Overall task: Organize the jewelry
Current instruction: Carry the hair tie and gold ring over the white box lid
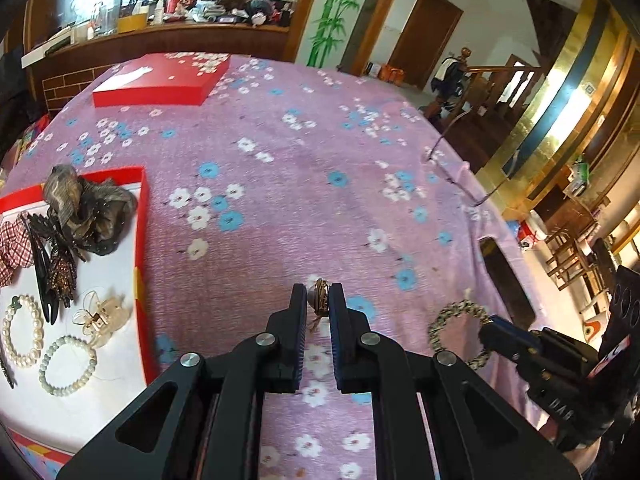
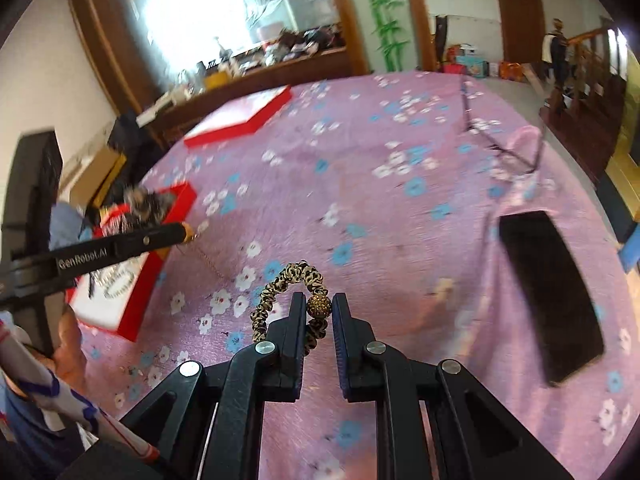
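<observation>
I'm working in what looks like a family home, in a big open living area. Under my tools is a table spread with a lilac flowered cloth, not a workbench. Beyond its far edge runs a dark wooden sideboard crowded with bottles, boxes and a doll, with a bright window behind it. A green bamboo mural is painted on the wall beside a brown wooden door. Off the table's right edge I see a wooden staircase with a turned newel post, and wooden chairs further along.
</observation>
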